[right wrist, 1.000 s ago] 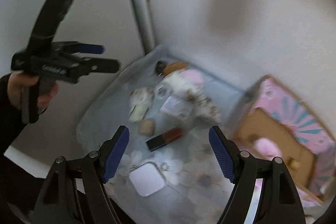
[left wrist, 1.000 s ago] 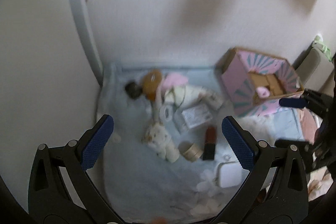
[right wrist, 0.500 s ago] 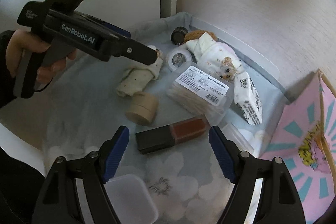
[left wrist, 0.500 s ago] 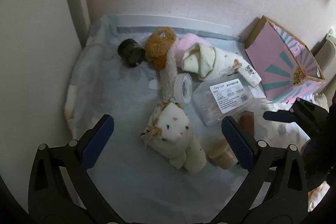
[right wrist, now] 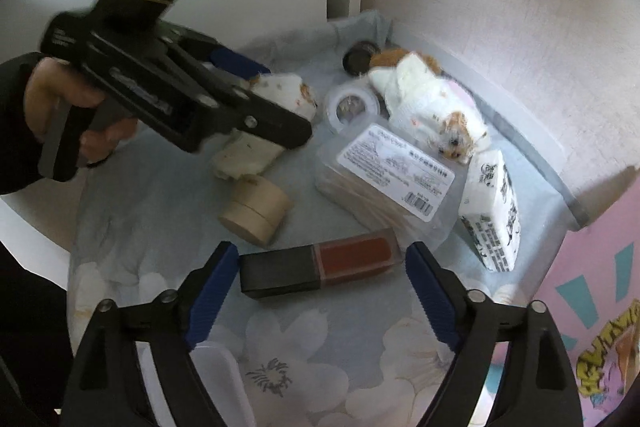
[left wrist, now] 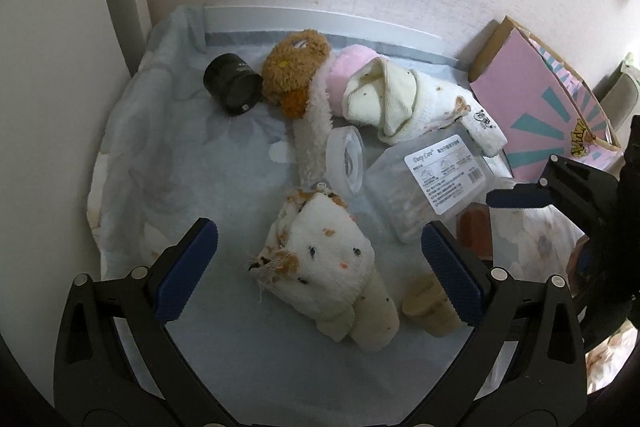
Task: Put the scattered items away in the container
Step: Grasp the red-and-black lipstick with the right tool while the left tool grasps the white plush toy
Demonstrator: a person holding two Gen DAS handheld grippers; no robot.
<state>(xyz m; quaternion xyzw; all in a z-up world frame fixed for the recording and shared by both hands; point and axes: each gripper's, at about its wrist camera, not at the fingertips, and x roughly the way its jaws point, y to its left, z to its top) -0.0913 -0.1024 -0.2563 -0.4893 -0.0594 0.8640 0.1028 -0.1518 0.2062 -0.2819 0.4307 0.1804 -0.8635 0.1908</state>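
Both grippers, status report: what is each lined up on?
Left gripper open over the speckled rolled socks. Right gripper open, framing the red-and-black lip tube. Nothing held. Pink box at right; tan jar close by.

Pink box [left wrist: 532, 99], pale-blue floral blanket [right wrist: 296, 359]

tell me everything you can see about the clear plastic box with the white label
The clear plastic box is a flat, see-through rectangular case with a white printed label and barcode on top. Pale thin sticks, perhaps cotton swabs, show through its side. It lies closed and slightly tilted on the pale blue floral blanket, in the middle of the clutter, next to the round clear lid. Neither gripper touches it.
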